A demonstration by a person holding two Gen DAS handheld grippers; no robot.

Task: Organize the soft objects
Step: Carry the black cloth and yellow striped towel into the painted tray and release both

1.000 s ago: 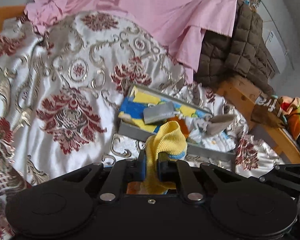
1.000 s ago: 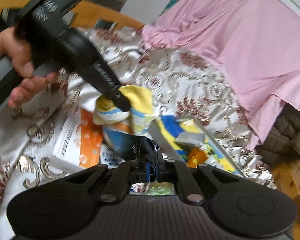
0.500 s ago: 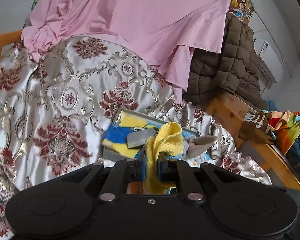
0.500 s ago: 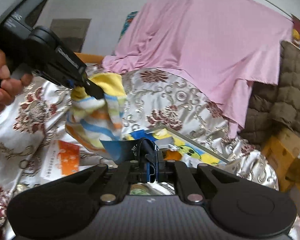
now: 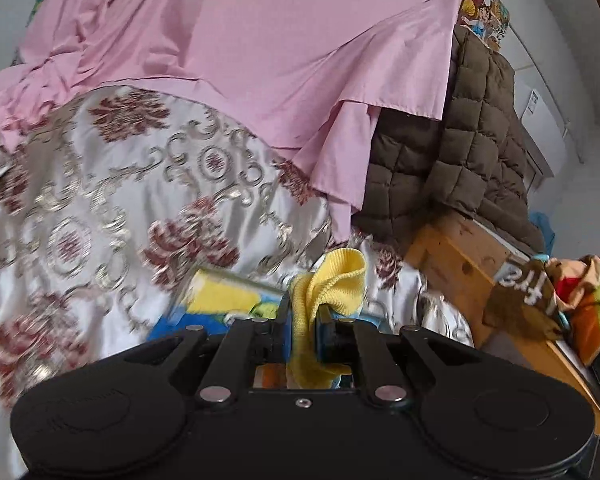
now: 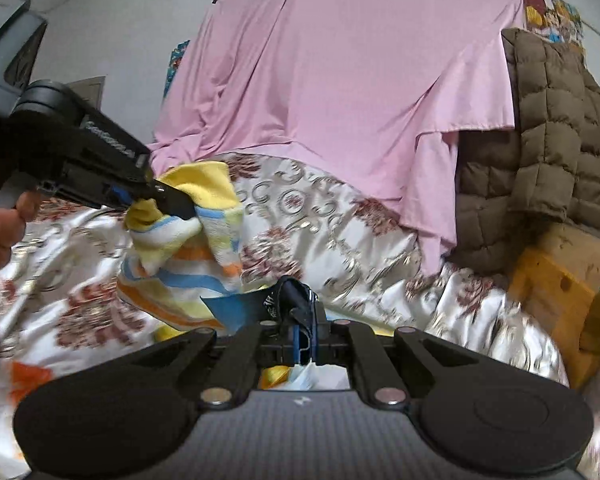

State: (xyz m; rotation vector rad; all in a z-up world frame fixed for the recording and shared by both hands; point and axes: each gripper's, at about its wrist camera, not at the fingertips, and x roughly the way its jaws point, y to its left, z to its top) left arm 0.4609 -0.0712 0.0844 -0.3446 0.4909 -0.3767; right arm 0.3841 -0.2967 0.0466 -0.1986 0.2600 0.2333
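Yellow striped towel (image 6: 188, 248) hangs above the patterned bedspread (image 6: 320, 236), one end pinched in the left gripper (image 5: 306, 316), its blue-tagged corner clamped in the right gripper (image 6: 304, 320). One towel, two grippers. Pulling apart could tear the thin tag corner free, dropping that end

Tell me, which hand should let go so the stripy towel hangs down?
Probably right: the right hand-held gripper pinches only the striped towel's low blue edge, while the left hand-held gripper holds its yellow top.
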